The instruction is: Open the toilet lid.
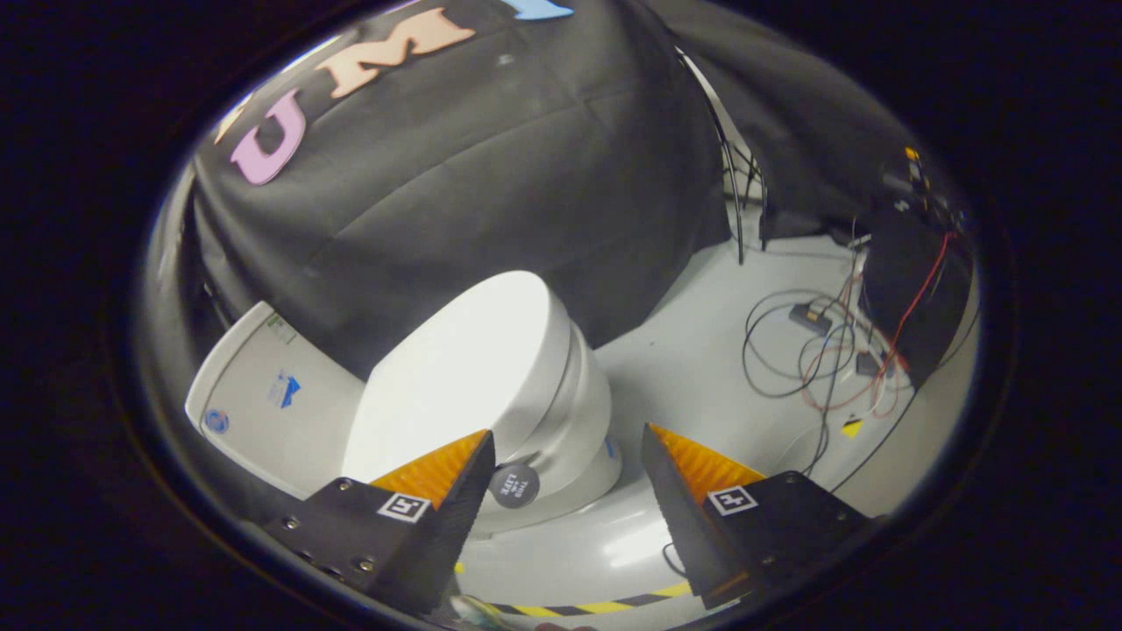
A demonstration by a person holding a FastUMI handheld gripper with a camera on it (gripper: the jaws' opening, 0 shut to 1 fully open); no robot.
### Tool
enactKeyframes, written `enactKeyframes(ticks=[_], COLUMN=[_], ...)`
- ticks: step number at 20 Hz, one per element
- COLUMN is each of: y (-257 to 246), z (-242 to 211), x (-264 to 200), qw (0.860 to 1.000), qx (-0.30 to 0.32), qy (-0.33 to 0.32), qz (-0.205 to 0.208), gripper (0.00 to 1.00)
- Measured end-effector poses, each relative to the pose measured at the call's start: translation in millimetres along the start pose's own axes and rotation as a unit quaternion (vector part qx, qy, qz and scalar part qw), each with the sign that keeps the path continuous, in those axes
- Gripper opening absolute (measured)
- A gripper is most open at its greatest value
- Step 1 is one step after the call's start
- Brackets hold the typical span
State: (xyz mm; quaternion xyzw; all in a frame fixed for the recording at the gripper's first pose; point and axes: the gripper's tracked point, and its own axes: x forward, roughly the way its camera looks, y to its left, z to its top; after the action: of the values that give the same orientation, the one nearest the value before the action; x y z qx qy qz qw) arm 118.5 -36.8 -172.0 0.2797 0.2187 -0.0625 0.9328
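1. The gripper is hanging with its two fingers spread wide apart, released and grasping nothing.
2. The toilet is sitting on the pale floor, just ahead of the fingers and partly between them.
3. The toilet lid is lying closed over the bowl, its long oval running from the tank toward the fingers, its front end pointing at the gripper.
4. A small round black knob is sticking out at the lid's front edge, just beside the left finger's tip; whether they are touching, I cannot tell.
5. The tank is standing against the black cloth wall.
6. Loose cables are lying on the floor, well apart from the toilet.
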Motion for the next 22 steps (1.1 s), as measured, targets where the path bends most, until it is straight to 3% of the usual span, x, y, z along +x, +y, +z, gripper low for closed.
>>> enactKeyframes(ticks=[3,7,9,13,17,21,22], y=[13,18,15,12,15,26,29], z=[-13,-34,-45,-56,-56,-60,-60], x=[12,35,42,51,55,55,55], qw=[0.996,0.985,0.983,0.977,0.97,0.956,0.956], qx=[0.081,0.16,0.172,0.196,0.227,0.275,0.277], qy=[0.023,0.053,0.064,0.079,0.083,0.088,0.087], qz=[0.024,0.026,0.021,0.011,0.028,0.044,0.049], gripper=[0.98,0.97,0.96,0.84,0.84,0.24,0.2])
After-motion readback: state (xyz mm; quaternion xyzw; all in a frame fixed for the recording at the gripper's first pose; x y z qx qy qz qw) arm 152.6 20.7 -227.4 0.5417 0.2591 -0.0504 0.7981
